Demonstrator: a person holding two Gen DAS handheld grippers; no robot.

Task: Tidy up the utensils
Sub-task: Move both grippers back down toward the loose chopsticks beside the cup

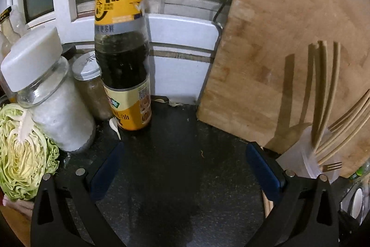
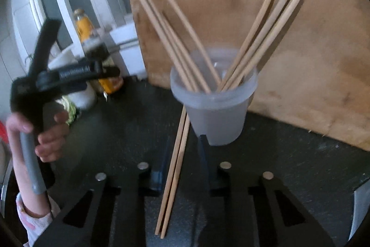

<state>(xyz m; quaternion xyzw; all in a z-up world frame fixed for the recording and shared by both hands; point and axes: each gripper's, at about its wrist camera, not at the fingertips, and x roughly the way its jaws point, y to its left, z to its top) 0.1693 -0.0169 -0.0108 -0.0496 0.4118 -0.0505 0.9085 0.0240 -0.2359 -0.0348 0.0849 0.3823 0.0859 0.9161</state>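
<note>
A frosted plastic cup (image 2: 217, 117) stands on the black counter (image 2: 289, 166) and holds several wooden chopsticks (image 2: 261, 38) fanned left and right. A loose pair of chopsticks (image 2: 175, 168) lies on the counter, running from beside the cup's base toward the camera. My right gripper (image 2: 185, 138) has its jaws narrow around this pair, and a small gap shows on the right side. In the left wrist view the cup (image 1: 307, 154) sits at the right with chopsticks and a small fork (image 1: 333, 166). My left gripper (image 1: 185, 147) stands wide open over bare counter, holding nothing.
A wooden cutting board (image 1: 289, 38) leans on the wall behind the cup. At the left stand a dark sauce bottle (image 1: 122, 50), a salt jar (image 1: 53, 103), a spice jar (image 1: 90, 85) and a cut cabbage (image 1: 23, 149). A hand (image 2: 49, 138) holds the left gripper's handle.
</note>
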